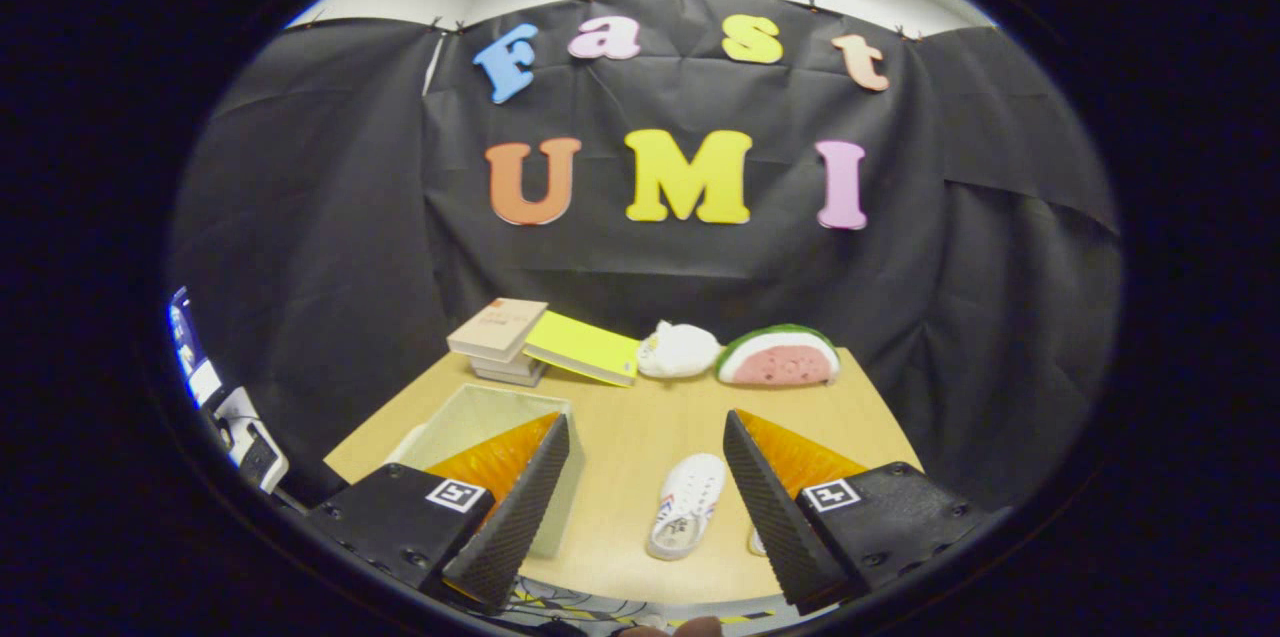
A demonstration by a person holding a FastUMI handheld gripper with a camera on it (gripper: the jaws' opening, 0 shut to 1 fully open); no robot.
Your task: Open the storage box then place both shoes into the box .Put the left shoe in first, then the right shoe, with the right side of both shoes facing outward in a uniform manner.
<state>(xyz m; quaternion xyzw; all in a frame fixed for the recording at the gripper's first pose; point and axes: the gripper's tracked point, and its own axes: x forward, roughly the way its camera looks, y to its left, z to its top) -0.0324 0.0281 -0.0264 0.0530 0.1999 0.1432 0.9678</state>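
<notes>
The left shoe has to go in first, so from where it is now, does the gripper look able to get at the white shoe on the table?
Probably yes. The gripper is open, and the white shoe lies on the bare table between its fingers, nothing over it. The storage box stands off to the side.

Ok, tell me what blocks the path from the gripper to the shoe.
Nothing visible. The gripper is open above the table, and the white shoe lies between its fingers with bare tabletop around it. The box sits off to the left.

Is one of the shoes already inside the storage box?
No. The white shoe lies on the table between the open gripper fingers, beside the storage box, not in it.
</notes>
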